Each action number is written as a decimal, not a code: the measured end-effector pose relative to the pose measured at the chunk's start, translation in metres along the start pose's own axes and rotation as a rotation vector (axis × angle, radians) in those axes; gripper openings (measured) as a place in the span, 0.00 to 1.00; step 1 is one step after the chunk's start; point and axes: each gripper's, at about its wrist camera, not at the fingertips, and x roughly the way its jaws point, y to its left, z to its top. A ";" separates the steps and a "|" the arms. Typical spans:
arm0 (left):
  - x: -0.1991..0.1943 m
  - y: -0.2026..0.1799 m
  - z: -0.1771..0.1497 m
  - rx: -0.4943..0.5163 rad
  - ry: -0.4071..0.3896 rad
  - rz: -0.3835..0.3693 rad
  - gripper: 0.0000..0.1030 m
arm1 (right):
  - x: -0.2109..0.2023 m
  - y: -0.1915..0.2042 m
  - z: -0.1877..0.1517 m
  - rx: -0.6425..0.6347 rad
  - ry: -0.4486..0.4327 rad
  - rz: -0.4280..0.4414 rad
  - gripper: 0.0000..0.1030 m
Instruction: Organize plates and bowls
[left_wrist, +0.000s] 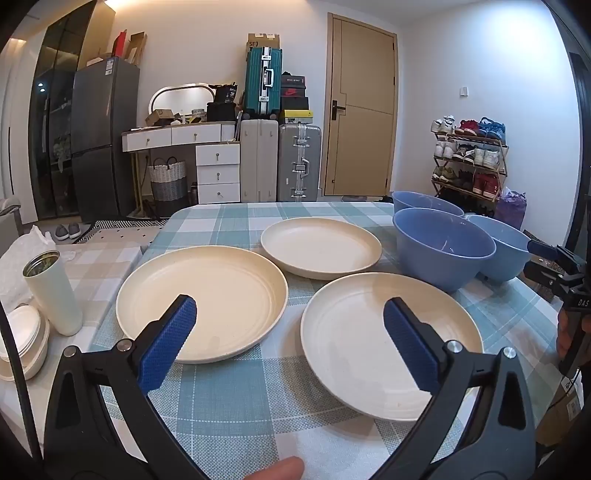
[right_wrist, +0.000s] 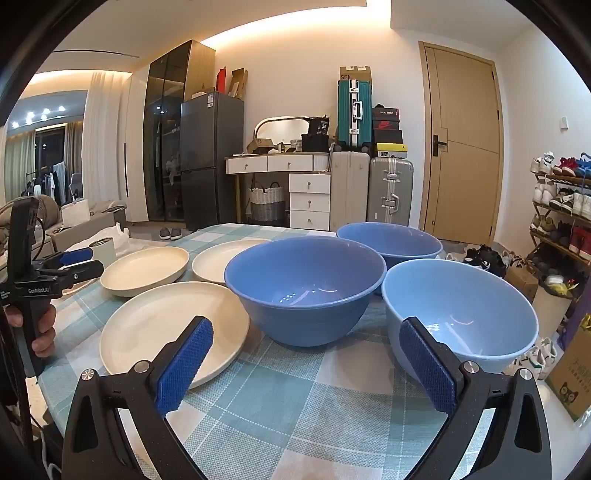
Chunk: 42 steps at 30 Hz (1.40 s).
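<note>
Plates (left_wrist: 202, 301) and bowls (right_wrist: 304, 284) are spread singly over the checked surface (left_wrist: 236, 406), none stacked; gathering seems not yet begun. Left hand-held gripper (left_wrist: 290, 341) and right hand-held gripper (right_wrist: 306, 363) are held wide, empty. Next, a rim must be straddled and pinched.

Three cream plates (left_wrist: 201, 301) lie flat and apart on the checked desk (left_wrist: 236, 402), beside three upright blue bowls (right_wrist: 304, 288), seemingly empty, clustered close together.
</note>
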 end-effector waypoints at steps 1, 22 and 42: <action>0.000 0.000 0.000 0.001 0.005 0.001 0.98 | 0.000 0.000 0.000 -0.001 -0.001 0.000 1.00; 0.001 0.000 0.000 0.007 0.010 0.004 0.98 | 0.000 0.000 0.000 -0.001 -0.012 0.000 1.00; 0.001 0.000 0.000 0.008 0.010 0.004 0.98 | 0.000 0.000 0.000 -0.001 -0.014 0.000 1.00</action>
